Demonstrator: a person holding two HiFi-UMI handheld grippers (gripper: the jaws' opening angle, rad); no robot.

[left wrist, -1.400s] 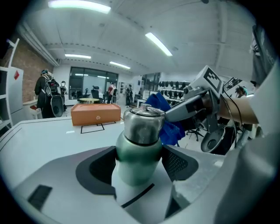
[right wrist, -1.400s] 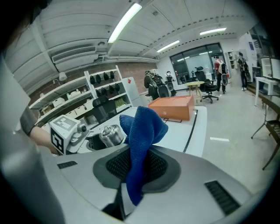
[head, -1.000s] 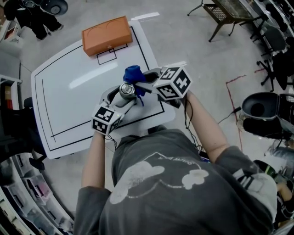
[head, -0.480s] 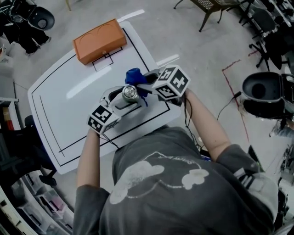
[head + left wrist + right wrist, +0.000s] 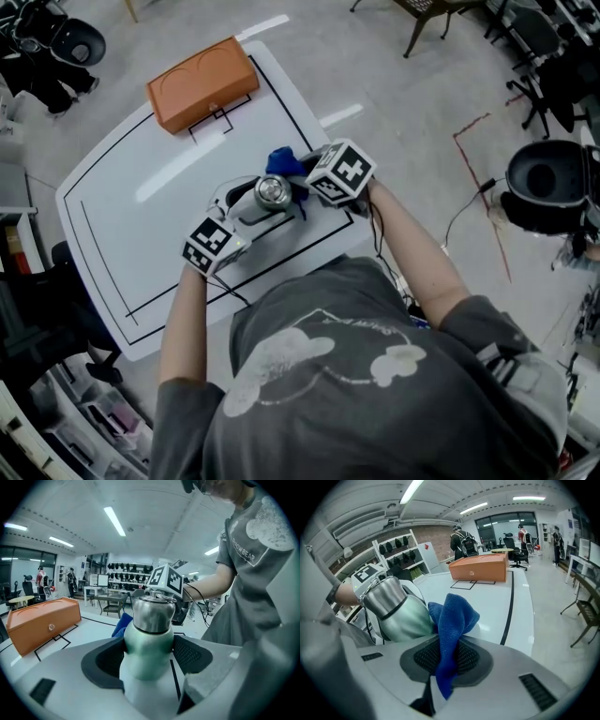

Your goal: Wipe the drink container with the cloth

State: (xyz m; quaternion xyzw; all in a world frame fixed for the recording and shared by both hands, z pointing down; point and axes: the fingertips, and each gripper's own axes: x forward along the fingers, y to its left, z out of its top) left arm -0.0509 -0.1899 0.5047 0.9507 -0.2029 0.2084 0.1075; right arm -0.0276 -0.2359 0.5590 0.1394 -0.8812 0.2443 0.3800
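**Bottle clamped on the left, cloth pinched on the right**

The biggest loose thing I see is the orange case [image 5: 202, 82], lying at the table's far corner, well apart from both grippers. My left gripper [image 5: 148, 659] is clamped on the upright green bottle [image 5: 149, 639] just below its steel cap, near the table's front edge. My right gripper [image 5: 446, 660] has its jaws pinched on the blue cloth [image 5: 452, 616], whose bunched top touches the bottle's side. From the head view, the right gripper's marker cube [image 5: 339, 172] covers part of the cloth. I cannot tell whether the bottle's base rests on the table.

The white table [image 5: 112, 197] carries black outlines. Around it are a grey concrete floor [image 5: 394, 103], a black office chair [image 5: 548, 183] at the right, and shelves along a wall.
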